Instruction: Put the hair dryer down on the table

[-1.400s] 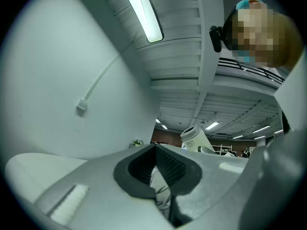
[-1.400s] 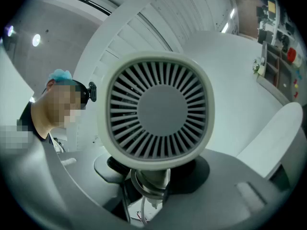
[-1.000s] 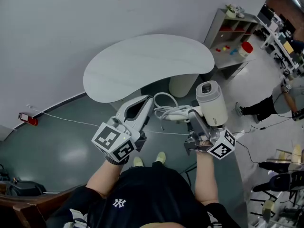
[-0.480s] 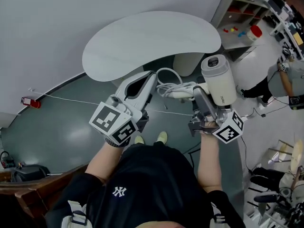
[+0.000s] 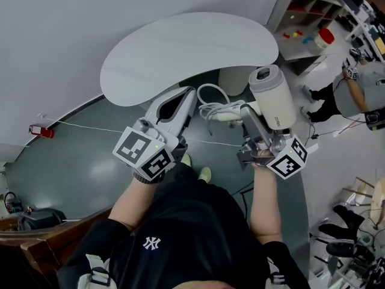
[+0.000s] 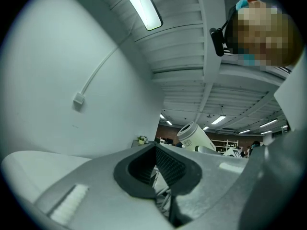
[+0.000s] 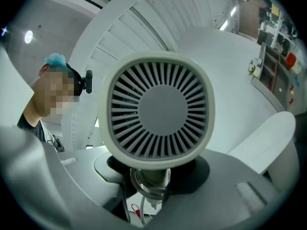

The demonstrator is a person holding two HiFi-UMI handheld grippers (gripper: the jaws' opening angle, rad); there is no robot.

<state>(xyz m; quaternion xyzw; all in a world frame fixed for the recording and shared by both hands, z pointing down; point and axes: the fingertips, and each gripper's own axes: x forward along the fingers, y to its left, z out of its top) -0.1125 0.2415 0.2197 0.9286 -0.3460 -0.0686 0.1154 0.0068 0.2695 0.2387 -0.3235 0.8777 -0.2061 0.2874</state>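
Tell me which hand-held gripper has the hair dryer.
The right hand-held gripper: its jaws clamp the handle of the hair dryer. The left hand-held gripper is shut, off the dryer.

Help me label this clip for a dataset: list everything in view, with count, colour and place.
table: one, white, kidney-shaped, ahead of both claws.
hair dryer: one, white, held in the air near the table's right end.
cord: one, white, coiled between the two claws.
shelf unit: one, grey, top right, with small coloured items on it.
red object: one, on the floor at far left; too small to identify.
other person: one, at the right edge.
left claw: one, grey, jaws together, nothing held.
right claw: one, grey, shut on the hair dryer's handle.
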